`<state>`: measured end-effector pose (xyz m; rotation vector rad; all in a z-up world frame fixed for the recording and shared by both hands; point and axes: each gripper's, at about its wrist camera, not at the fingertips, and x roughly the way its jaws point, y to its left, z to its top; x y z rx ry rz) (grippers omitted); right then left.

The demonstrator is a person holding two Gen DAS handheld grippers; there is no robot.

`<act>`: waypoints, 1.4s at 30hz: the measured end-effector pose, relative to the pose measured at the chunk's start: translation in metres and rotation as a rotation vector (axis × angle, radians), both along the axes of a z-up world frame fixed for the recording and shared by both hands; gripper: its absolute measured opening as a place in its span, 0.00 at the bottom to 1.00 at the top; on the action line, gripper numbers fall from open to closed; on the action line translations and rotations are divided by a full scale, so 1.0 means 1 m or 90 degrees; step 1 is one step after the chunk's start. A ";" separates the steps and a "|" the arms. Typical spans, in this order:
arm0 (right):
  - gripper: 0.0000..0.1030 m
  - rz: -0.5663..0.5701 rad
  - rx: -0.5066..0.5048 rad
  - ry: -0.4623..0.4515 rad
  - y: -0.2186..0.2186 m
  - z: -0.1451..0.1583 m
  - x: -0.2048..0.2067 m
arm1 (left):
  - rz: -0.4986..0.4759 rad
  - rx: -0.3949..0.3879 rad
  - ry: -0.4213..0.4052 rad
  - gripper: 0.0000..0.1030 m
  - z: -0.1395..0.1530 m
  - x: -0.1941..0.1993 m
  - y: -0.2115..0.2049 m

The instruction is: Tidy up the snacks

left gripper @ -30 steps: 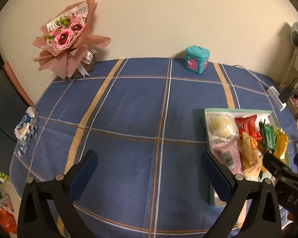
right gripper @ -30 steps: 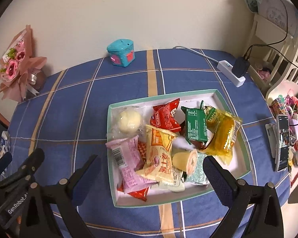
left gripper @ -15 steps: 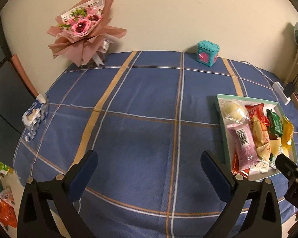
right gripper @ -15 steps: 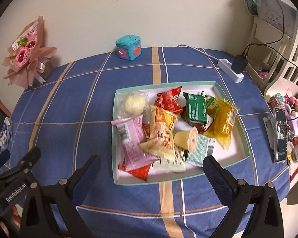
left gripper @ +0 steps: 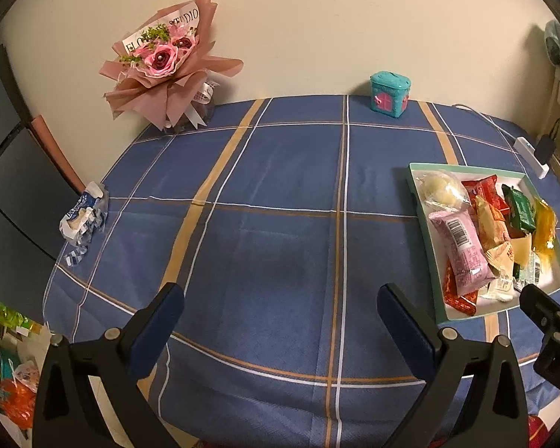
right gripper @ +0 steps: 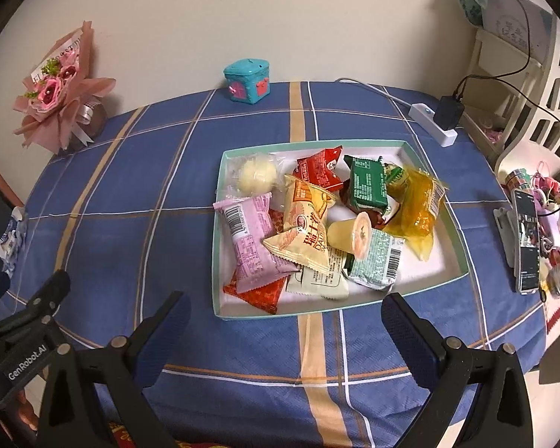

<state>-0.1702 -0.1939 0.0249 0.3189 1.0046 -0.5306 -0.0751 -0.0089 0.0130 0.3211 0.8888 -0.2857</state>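
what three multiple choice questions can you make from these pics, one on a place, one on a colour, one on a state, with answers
1. Where does the snack tray sit on the tablecloth?
A. against the wall
B. toward the near edge, in front of the right tongs
C. beside the bouquet

2. What colour is the barcoded packet at the tray's left side?
A. pink
B. blue
C. black

3. What state are the right tongs in?
A. shut on a packet
B. open, holding nothing
C. shut and empty

Answers:
1. B: the right wrist view shows the tray just past the tongs, while the bouquet and the teal box stand far back by the wall.
2. A: its wrapper is pink with a white barcode patch.
3. B: both fingers stand wide apart with only cloth between them; the left tongs are likewise open.
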 end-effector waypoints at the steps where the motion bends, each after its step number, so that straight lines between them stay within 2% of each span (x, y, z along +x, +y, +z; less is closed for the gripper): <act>1: 1.00 -0.001 0.000 -0.002 0.000 0.001 -0.001 | 0.002 0.000 0.000 1.00 0.000 0.000 0.001; 15: 1.00 -0.003 -0.004 -0.004 -0.001 0.004 -0.002 | -0.005 0.029 0.000 1.00 0.000 -0.001 0.000; 42: 1.00 -0.004 -0.004 0.006 -0.001 0.001 0.000 | -0.037 -0.002 0.029 1.00 -0.001 0.004 0.002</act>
